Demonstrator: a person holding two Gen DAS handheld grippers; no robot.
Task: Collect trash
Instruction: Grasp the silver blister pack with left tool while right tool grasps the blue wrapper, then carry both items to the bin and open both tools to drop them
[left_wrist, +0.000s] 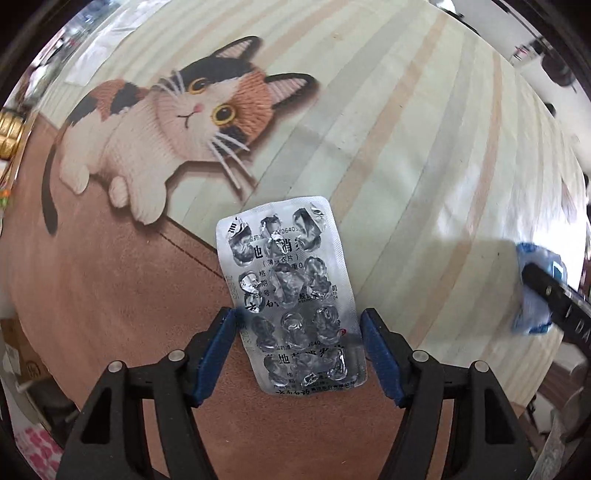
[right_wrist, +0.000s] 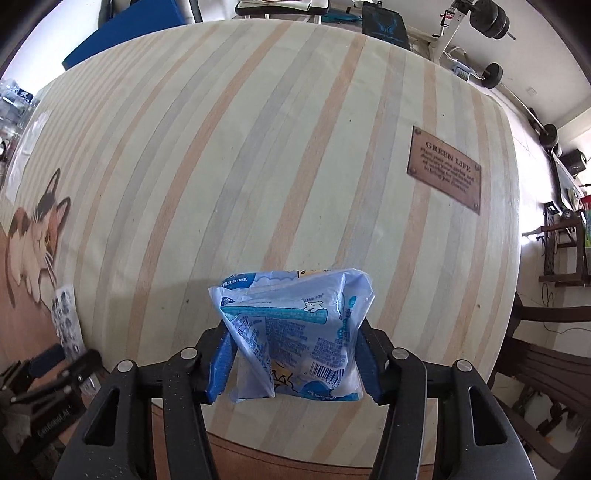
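Observation:
A silver blister pack (left_wrist: 291, 295) with its pockets pushed out lies flat on the tablecloth, half on the brown band and half on the stripes. My left gripper (left_wrist: 297, 317) points down over it, its blue pads either side of the pack's lower half, a thin gap at each edge. The right wrist view shows the same blister pack (right_wrist: 66, 317) at far left with the left gripper (right_wrist: 68, 356) by it. My right gripper (right_wrist: 293, 339) is shut on a crumpled blue-and-white plastic wrapper (right_wrist: 295, 325), pinched between both pads. That wrapper (left_wrist: 532, 295) also shows at the left view's right edge.
The striped tablecloth (right_wrist: 295, 147) bears a printed calico cat (left_wrist: 166, 122) and a brown "GREEN LIFE" plaque (right_wrist: 445, 170). A brass-coloured object (left_wrist: 9, 136) sits at the table's left edge. Dark wooden chairs (right_wrist: 546, 314) stand beyond the right edge, gym weights (right_wrist: 491, 22) farther back.

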